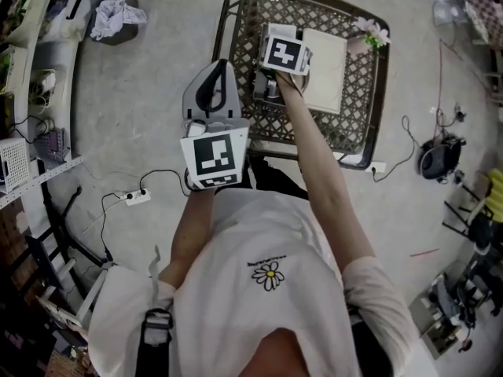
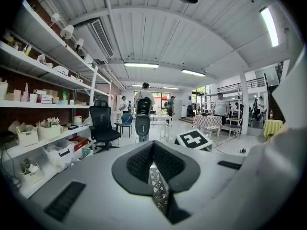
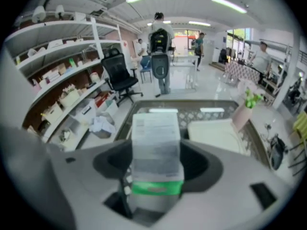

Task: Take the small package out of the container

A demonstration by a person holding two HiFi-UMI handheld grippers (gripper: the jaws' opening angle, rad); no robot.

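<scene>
My right gripper [image 3: 156, 150] is shut on the small package [image 3: 156, 143], a pale wrapped box with a printed label and a green band, which stands up between the jaws. In the head view this gripper [image 1: 277, 78] hangs over the left part of the metal lattice container [image 1: 361, 85], and its marker cube hides the package. Beyond the package lies the container [image 3: 211, 110]. My left gripper [image 1: 214, 75] stays outside the container's left rim. Its jaws [image 2: 154, 150] are shut with nothing between them, facing out into the room.
A flat white box [image 1: 324, 67] and a pink vase with flowers [image 1: 369, 34] sit in the container. Shelves line the left side. A power strip [image 1: 137, 197] with cables lies on the floor, with a cloth-filled bin [image 1: 116, 16] at the back left. An office chair [image 2: 103, 123] and several people stand farther off.
</scene>
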